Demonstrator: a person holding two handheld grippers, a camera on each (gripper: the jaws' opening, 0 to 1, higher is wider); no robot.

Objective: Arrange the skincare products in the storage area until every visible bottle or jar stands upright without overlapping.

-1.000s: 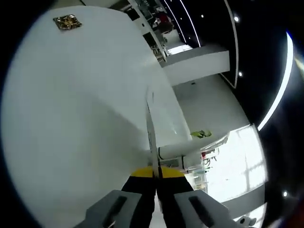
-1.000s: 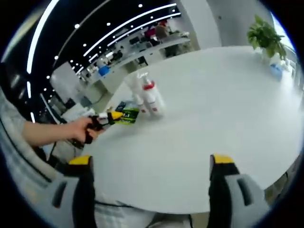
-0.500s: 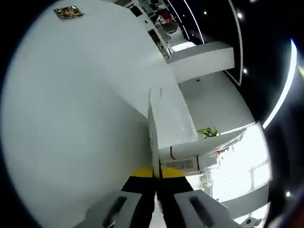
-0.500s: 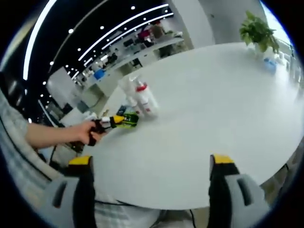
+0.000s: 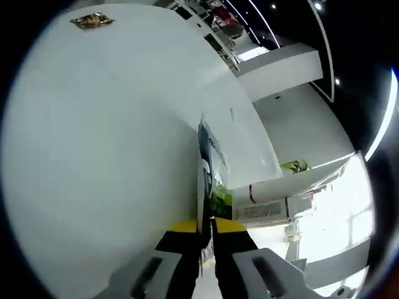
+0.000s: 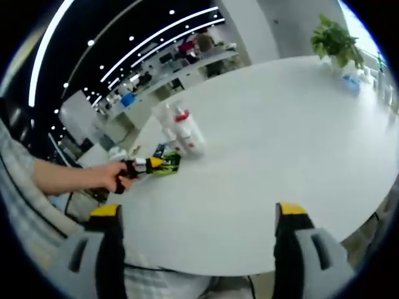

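Observation:
My left gripper is shut on a thin green and blue sachet, which I see edge-on rising from between the yellow tips. In the right gripper view a hand holds that left gripper low over the white round table, with the green sachet in its jaws. Just beyond it stand a white bottle with a red cap and a clear bottle, both upright and close together. My right gripper hangs open over the table's near edge, well apart from the bottles.
A small gold item lies far off on the table. A potted plant and a small blue thing sit at the table's far right. A sleeve fills the left side.
The left gripper has turned a little, so the sachet's printed green and blue face now shows. In the right gripper view the left gripper with the sachet stays beside the bottles.

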